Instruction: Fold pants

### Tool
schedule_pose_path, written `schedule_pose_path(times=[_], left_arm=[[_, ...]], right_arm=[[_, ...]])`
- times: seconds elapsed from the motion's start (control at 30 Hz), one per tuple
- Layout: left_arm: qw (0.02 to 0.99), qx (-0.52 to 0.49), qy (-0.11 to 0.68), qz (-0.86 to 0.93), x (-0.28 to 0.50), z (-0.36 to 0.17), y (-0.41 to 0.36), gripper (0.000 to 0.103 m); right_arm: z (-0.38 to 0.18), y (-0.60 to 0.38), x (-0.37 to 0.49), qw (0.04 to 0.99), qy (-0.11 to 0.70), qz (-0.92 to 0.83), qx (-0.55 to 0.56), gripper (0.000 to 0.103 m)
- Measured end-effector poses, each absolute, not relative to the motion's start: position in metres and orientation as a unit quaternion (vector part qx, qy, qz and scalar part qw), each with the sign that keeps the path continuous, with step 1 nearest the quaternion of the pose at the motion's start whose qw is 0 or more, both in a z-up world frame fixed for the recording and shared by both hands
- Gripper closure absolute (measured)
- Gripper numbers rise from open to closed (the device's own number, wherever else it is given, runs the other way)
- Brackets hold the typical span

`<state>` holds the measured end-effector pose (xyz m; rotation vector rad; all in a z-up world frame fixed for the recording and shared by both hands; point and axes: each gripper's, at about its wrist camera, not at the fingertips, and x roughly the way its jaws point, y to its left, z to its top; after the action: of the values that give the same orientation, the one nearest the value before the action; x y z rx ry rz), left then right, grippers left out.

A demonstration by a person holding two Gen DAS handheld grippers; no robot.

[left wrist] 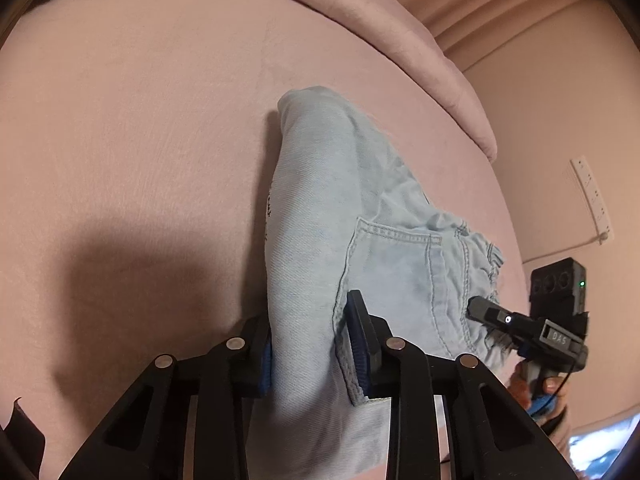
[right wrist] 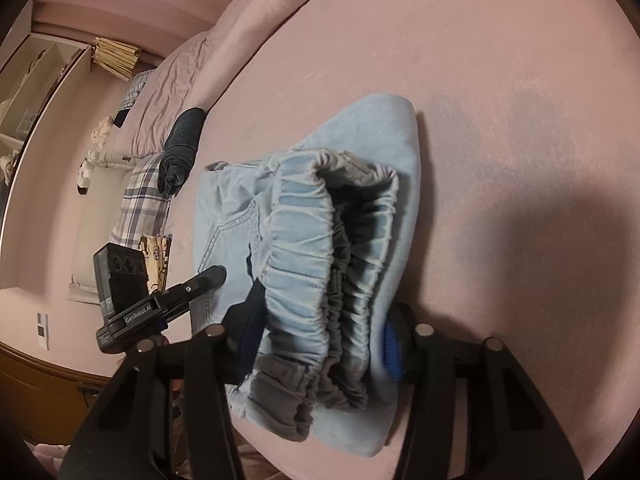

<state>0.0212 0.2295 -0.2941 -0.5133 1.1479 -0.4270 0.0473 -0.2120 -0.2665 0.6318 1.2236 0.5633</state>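
Both your tools, left (left wrist: 310, 344) and right (right wrist: 320, 336), clamp the soft, floppy pants (left wrist: 320, 208) on the bed (left wrist: 140, 120), so grip the thick waistband.

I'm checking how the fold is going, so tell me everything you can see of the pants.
The pants are light blue denim, folded into a thick bundle lying on the pink bed. A gathered elastic waistband, a stitched back pocket and a frayed edge show. The left gripper has its fingers on either side of one folded end; the right gripper straddles the bunched waistband end. Both seem to pinch the cloth.
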Motion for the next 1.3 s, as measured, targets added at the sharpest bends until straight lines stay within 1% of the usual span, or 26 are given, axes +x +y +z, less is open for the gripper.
schedule_pose_path(times=[0.1,0.17,0.27,0.47,0.9,1.07,1.3], left_arm=[[0.795,-0.226,0.528,-0.194,0.018,-0.290,0.228,0.079],[0.805,-0.211,0.521,-0.192,0.015,-0.284,0.225,0.084],[0.815,-0.194,0.511,-0.193,0.012,-0.275,0.222,0.087],[0.835,-0.163,0.491,-0.188,0.011,-0.256,0.220,0.087],[0.866,-0.153,0.449,-0.161,0.036,-0.222,0.250,0.087],[0.876,-0.148,0.434,-0.149,0.062,-0.214,0.258,0.087],[0.883,-0.144,0.425,-0.134,0.127,-0.216,0.268,0.087]], right_arm=[[-0.262,-0.205,0.048,0.746,0.551,0.251,0.279,0.059],[-0.257,-0.200,0.046,0.754,0.545,0.250,0.269,0.061],[-0.245,-0.192,0.044,0.770,0.533,0.250,0.246,0.063],[-0.224,-0.185,0.043,0.786,0.510,0.264,0.227,0.064],[-0.191,-0.148,0.081,0.806,0.476,0.298,0.187,0.064],[-0.179,-0.132,0.105,0.816,0.459,0.307,0.170,0.064],[-0.179,-0.109,0.165,0.827,0.444,0.307,0.160,0.063]])
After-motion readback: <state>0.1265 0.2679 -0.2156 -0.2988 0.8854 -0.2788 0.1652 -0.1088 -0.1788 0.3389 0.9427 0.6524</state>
